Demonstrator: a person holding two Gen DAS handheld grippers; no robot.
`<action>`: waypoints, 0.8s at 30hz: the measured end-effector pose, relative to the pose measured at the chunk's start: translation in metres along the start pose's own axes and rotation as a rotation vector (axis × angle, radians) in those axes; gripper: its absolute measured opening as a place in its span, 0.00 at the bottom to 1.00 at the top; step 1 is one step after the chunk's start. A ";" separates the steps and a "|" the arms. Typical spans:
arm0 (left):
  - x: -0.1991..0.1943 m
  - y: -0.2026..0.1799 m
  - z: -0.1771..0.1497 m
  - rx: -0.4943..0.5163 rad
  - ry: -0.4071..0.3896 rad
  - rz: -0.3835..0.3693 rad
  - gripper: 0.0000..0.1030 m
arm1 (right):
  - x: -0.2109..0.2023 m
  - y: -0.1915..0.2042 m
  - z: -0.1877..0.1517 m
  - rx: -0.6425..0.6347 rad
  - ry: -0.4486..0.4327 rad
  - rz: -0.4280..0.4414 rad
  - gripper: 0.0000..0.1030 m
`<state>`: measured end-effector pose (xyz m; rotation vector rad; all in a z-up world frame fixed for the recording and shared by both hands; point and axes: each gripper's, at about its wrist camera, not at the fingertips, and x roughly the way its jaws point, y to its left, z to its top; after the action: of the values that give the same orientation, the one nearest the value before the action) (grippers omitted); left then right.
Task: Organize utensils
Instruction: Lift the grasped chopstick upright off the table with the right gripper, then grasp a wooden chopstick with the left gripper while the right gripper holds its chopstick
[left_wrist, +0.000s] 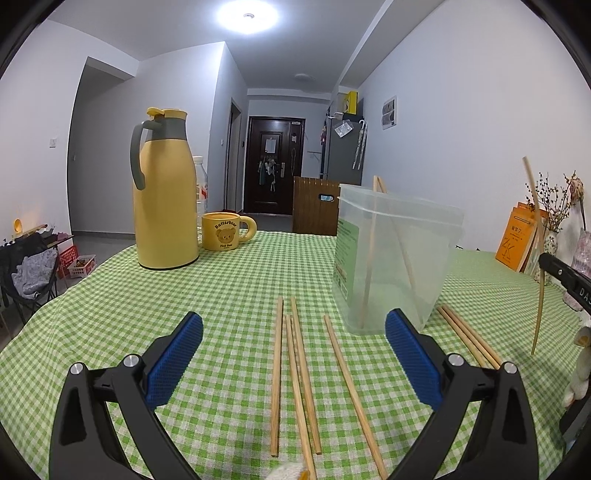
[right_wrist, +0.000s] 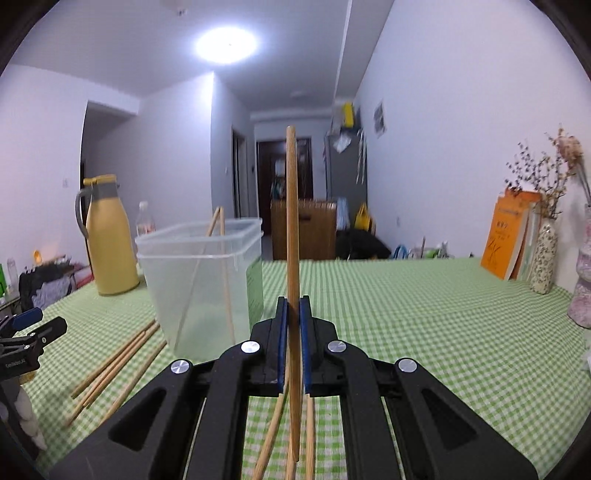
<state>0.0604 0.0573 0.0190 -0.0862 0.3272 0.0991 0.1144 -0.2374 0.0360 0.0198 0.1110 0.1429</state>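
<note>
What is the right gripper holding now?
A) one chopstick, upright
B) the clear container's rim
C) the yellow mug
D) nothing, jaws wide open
A: the right gripper is shut on a single chopstick standing upright between its blue pads.

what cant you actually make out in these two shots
- Lower end of the chopstick clamped upright in the right hand-held gripper: right wrist view, covered by the gripper body.
- Near ends of the loose chopsticks on the table: left wrist view, some cut off by the bottom edge.
- Count of chopsticks in the clear container: both views, its cloudy walls blur them.
- Papers on the far door: too small to read.
</note>
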 end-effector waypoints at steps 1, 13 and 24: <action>0.000 0.000 0.000 0.002 0.001 0.000 0.93 | -0.002 0.000 -0.001 0.001 -0.020 -0.003 0.07; -0.001 -0.005 0.000 0.024 -0.009 0.001 0.93 | -0.012 0.011 -0.009 -0.036 -0.107 0.002 0.07; 0.015 0.016 0.023 -0.041 0.192 0.031 0.93 | -0.018 0.012 -0.012 -0.049 -0.113 0.031 0.07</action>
<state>0.0797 0.0765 0.0344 -0.1314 0.5182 0.1289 0.0937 -0.2276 0.0261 -0.0193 -0.0059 0.1754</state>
